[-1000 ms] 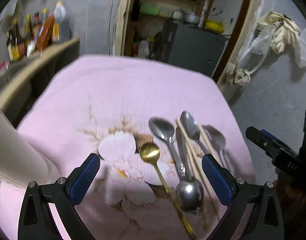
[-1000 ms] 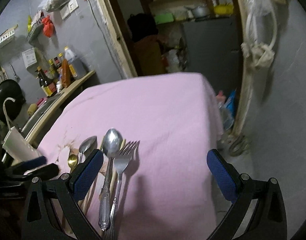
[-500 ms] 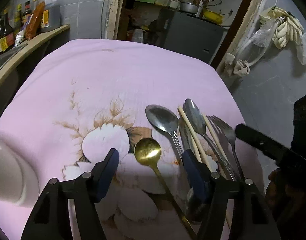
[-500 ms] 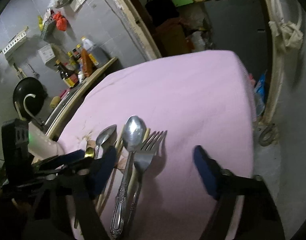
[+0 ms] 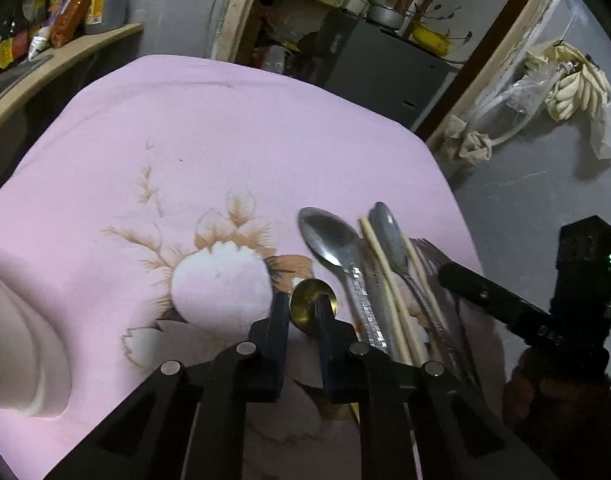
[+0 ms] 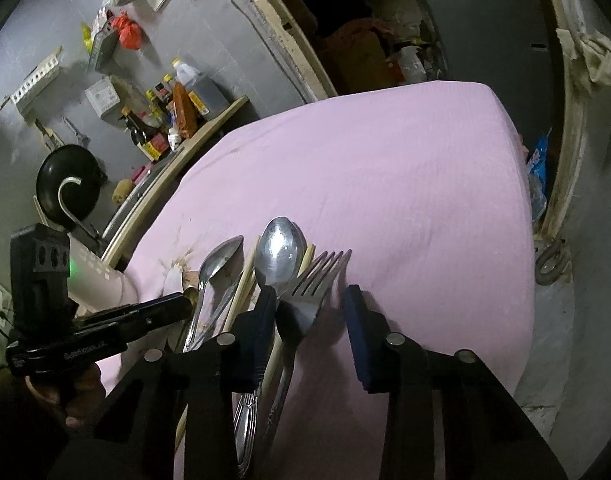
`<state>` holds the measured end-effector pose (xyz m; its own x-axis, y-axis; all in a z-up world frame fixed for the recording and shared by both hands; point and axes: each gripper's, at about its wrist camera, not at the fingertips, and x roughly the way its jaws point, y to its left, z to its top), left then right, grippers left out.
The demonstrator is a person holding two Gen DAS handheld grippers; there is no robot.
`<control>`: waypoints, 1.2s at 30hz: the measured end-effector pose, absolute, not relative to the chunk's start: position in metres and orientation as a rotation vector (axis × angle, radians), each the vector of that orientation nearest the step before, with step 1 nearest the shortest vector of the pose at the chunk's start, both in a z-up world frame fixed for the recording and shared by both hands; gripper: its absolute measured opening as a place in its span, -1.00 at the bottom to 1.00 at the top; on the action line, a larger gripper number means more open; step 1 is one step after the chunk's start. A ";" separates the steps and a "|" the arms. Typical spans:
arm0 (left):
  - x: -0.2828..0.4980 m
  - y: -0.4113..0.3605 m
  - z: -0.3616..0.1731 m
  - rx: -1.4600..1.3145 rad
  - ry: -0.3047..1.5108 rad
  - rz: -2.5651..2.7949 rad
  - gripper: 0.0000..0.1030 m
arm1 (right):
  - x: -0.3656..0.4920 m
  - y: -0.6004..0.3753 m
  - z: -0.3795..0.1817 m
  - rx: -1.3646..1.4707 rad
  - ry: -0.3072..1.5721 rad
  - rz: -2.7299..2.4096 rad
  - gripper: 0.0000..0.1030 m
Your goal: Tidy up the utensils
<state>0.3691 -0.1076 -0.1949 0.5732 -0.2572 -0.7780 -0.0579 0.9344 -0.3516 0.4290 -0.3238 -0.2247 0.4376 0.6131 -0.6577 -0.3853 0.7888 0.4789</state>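
Several utensils lie side by side on the pink flowered cloth (image 5: 233,140): a gold spoon (image 5: 311,300), a silver spoon (image 5: 329,240), pale chopsticks (image 5: 379,260), a second silver spoon (image 5: 389,232) and a fork (image 6: 321,272). My left gripper (image 5: 302,312) points down at the gold spoon, and its closing jaws pinch the spoon just behind the bowl. The handle is hidden under the fingers. My right gripper (image 6: 310,314) straddles the fork's neck with its jaws closing. Its left pad is near the neck and its right pad stands clear.
A white rounded container (image 5: 17,340) stands at the cloth's left. A wooden shelf (image 6: 209,124) with sauce bottles and a black wok (image 6: 69,184) flank the left side. A grey cabinet (image 5: 385,68) stands beyond the far edge. The cloth drops off at the right.
Both grippers have sunk toward the utensils and tipped further down. Both pairs of jaws went from wide apart to narrow, the left around the gold spoon, the right around the fork.
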 end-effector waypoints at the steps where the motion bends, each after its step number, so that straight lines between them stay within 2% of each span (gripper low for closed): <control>1: 0.370 -0.109 -0.195 -0.344 0.962 -0.133 -0.75 | 0.431 -0.322 -0.224 0.272 0.933 0.636 -0.46; 13: 0.383 -0.110 -0.196 -0.337 1.008 -0.201 -0.75 | 0.449 -0.321 -0.227 0.323 1.041 0.672 -0.47; 14: 0.382 -0.110 -0.195 -0.327 1.010 -0.201 -0.76 | 0.450 -0.320 -0.227 0.331 1.056 0.668 -0.47; 15: 0.383 -0.112 -0.195 -0.305 1.017 -0.191 -0.88 | 0.450 -0.319 -0.227 0.336 1.066 0.665 -0.47; 18: 0.385 -0.110 -0.194 -0.313 1.029 -0.178 -0.91 | 0.453 -0.317 -0.228 0.357 1.107 0.653 -0.47; 23: 0.383 -0.115 -0.190 -0.334 1.025 -0.162 -0.95 | 0.449 -0.311 -0.228 0.351 1.145 0.615 -0.68; 24: 0.380 -0.118 -0.187 -0.327 1.019 -0.159 -0.95 | 0.446 -0.311 -0.225 0.354 1.141 0.611 -0.80; 25: 0.378 -0.119 -0.185 -0.318 1.014 -0.157 -0.95 | 0.443 -0.310 -0.223 0.350 1.137 0.600 -0.82; 30: 0.369 -0.121 -0.170 -0.290 0.978 -0.146 -0.95 | 0.424 -0.319 -0.203 0.375 1.089 0.546 -0.91; 36: 0.351 -0.108 -0.143 -0.258 0.914 -0.125 -0.95 | 0.377 -0.326 -0.159 0.409 0.932 0.446 -0.94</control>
<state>0.3513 -0.1079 -0.1425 0.6065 -0.2155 -0.7653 -0.0025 0.9620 -0.2730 0.3767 -0.3262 -0.1585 0.5189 0.5311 -0.6698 -0.1876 0.8352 0.5169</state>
